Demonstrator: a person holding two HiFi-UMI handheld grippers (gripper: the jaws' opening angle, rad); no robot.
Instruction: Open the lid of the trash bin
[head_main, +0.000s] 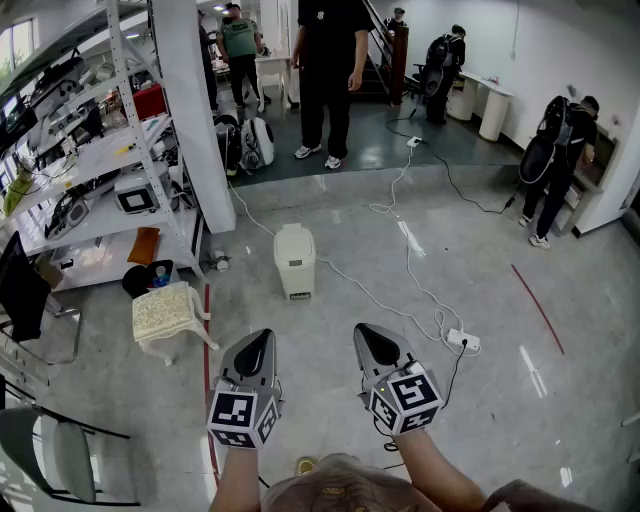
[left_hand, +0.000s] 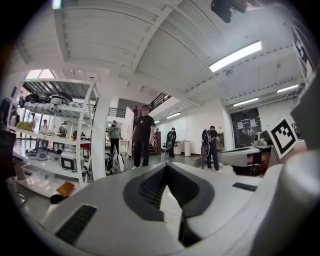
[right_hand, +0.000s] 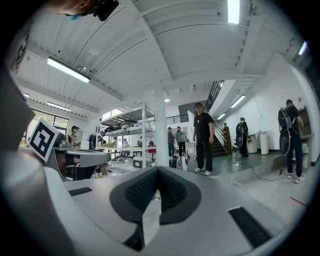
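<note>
l claw (head_main: 256, 342) & r claw (head_main: 374, 338): jaws pressed together, nothing held; trash bin (head_main: 295, 262) well ahead betw. them, lid (head_main: 294, 240) prob. down.

No legible text, label, brand or number is showing in any view. The marker cube (head_main: 243, 417) on the left claw (head_main: 262, 338) and its twin on the right claw (head_main: 363, 332) are showing only black-and-white square patterns, no lettering.

The trash bin (head_main: 295, 260) is off-white, standing on a glossy grey floor (head_main: 480, 420) marked with a thin red line (head_main: 537, 305). The left gripper (head_main: 257, 338) and right gripper (head_main: 368, 333) are pale grey with black ribbed pads (each cube carries black-and-white square markers). The power strip (head_main: 462, 341) and shelf (head_main: 110, 152) are white, and the stool (head_main: 160, 312) has a cream, finely patterned cushion.
</note>
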